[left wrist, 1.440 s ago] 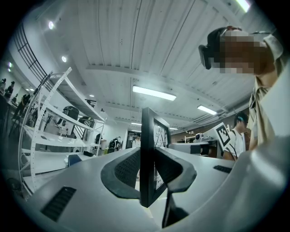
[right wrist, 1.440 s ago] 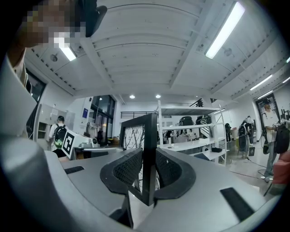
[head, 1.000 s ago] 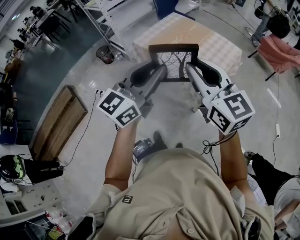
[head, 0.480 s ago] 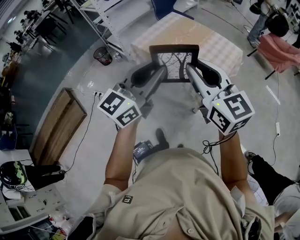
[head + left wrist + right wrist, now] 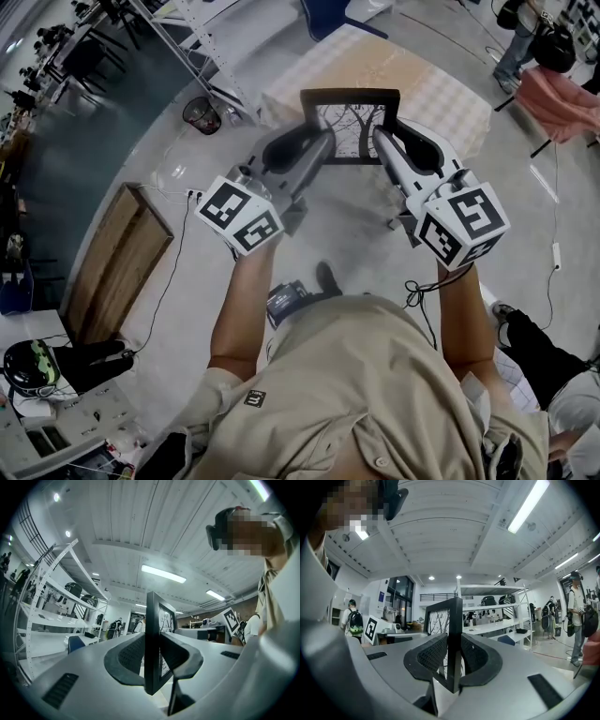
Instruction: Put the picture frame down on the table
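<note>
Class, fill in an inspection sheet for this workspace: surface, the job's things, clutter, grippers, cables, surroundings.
Surface: table with a checked cloth, ahead of the person; nothing seen on the visible cloth.
Job's things: picture frame, upright, held in the air, not yet set down.
Clutter: waste bin and wooden panel on the floor at left.
Grippers: left gripper and right gripper each clamp one side edge of the frame.
Cables: floor cable trails beside the panel.
Surroundings: shelving rack at left; pink-draped chair at right.
</note>
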Available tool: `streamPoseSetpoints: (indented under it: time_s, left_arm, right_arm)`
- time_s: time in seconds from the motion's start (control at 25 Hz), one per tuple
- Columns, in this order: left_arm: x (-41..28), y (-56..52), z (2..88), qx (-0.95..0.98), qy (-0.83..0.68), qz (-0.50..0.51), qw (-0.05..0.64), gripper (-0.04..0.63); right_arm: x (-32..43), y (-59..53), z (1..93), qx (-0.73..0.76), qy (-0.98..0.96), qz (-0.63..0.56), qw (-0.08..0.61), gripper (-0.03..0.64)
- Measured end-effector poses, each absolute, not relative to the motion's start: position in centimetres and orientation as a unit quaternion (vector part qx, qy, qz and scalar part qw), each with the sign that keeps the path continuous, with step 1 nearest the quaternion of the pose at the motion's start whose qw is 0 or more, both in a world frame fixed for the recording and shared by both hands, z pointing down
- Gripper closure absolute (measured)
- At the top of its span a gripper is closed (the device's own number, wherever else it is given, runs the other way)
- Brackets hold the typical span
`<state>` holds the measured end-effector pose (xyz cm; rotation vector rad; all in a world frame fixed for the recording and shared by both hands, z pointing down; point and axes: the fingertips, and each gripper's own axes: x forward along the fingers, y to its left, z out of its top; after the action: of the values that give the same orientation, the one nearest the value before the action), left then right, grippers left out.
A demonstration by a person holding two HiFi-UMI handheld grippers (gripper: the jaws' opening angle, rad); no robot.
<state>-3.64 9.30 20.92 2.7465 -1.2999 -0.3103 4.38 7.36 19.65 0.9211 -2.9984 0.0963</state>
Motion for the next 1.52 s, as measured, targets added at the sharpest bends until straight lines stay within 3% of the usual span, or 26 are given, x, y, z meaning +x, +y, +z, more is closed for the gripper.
streamPoseSetpoints:
  time_s: [0.72, 1.52]
  left_arm:
    - [-10.7, 3.0, 20.9, 0.915, -0.386, -0.108, 0.042, 0.499]
    - [-10.2, 1.6, 23.0, 0.925, -0.361, -0.108, 0.059, 0.499]
  right_arm:
    - [-2.5, 1.8, 19.6, 0.332, -0.943, 0.023, 0.0, 0.535]
    - [-2.0, 0.7, 21.6, 0.357, -0.934, 0.033, 0.008, 0.534]
